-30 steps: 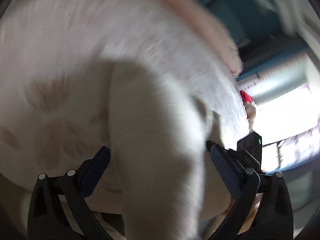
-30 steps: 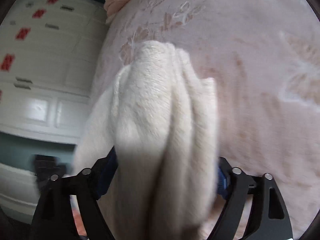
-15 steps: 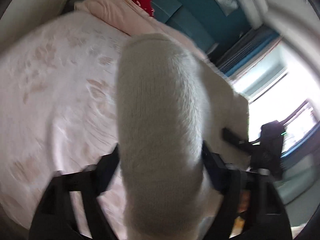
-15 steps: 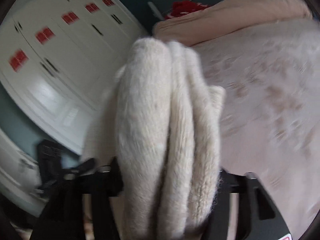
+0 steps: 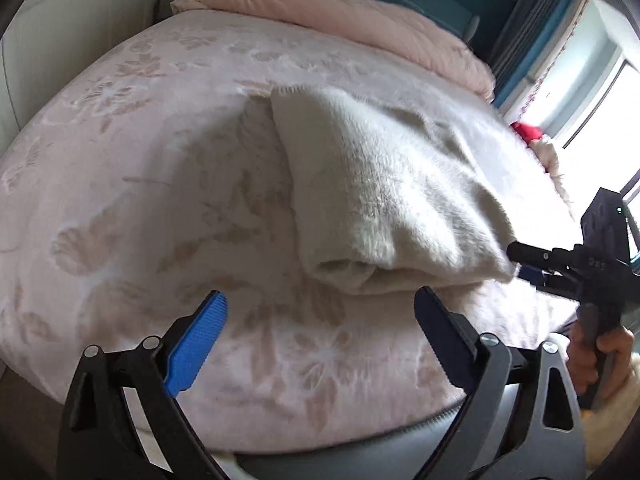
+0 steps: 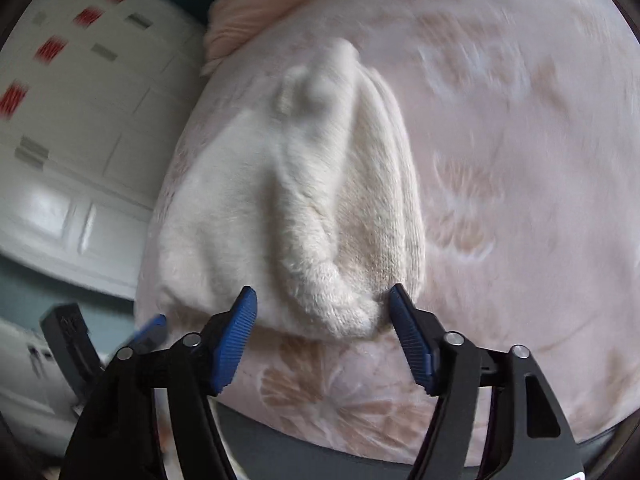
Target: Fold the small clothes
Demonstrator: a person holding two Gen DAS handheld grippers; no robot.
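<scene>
Cream fuzzy knit garment (image 5: 384, 200), folded into a thick bundle w/ several stacked layers, lying flat on bed's pink floral blanket (image 5: 160, 184). Left-wrist view: smooth top layer slopes down toward the near edge, where rolled fold edges show. Right-wrist view: same garment (image 6: 304, 208) seen end-on, approx. three rounded folds side by side, flatter panel to their left; near end sits close to blanket's front edge.

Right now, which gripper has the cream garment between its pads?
The right gripper: the folded cream garment's near edge sits between its closing blue pads. The left gripper, also closing, stands short of the garment with only the pink floral bedcover between its pads.
</scene>
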